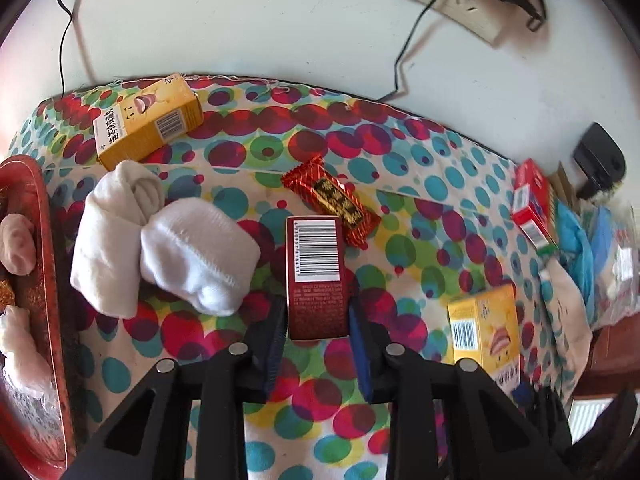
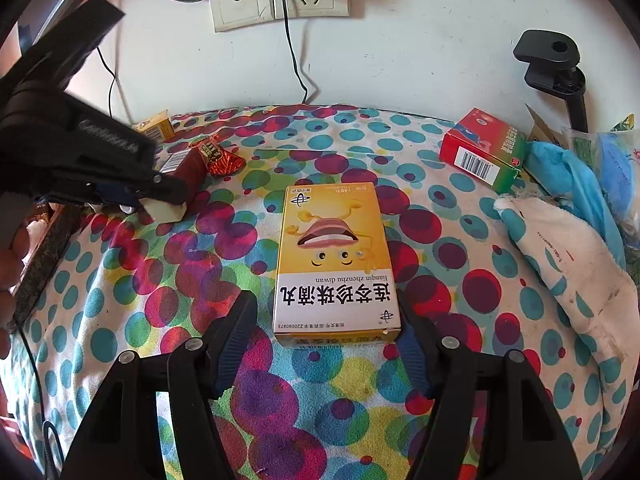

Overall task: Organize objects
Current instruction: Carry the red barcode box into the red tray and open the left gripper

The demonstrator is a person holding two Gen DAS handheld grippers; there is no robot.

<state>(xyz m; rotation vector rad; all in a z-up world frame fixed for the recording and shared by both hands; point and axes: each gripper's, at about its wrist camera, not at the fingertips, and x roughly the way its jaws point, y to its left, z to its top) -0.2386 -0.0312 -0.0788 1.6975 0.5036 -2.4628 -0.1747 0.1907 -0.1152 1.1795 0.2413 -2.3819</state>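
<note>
Gripping the dark red box [image 1: 316, 276] in our left claw [image 1: 317, 320] beside rolled white socks [image 1: 168, 240]; our right claw [image 2: 326, 334] gapes wide around the yellow box [image 2: 334, 264] lying flat on the spotted worktop [image 2: 160, 280]

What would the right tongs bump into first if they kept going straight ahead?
The yellow box. It lies flat between the open right tongs, so going straight on, the tongs would slide along its sides and their base would probably meet its near end first.

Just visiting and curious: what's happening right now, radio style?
Left gripper shut on dark red box. Right gripper open, jaws straddling yellow medicine box. Rolled white socks and red candy bar close by.
</note>
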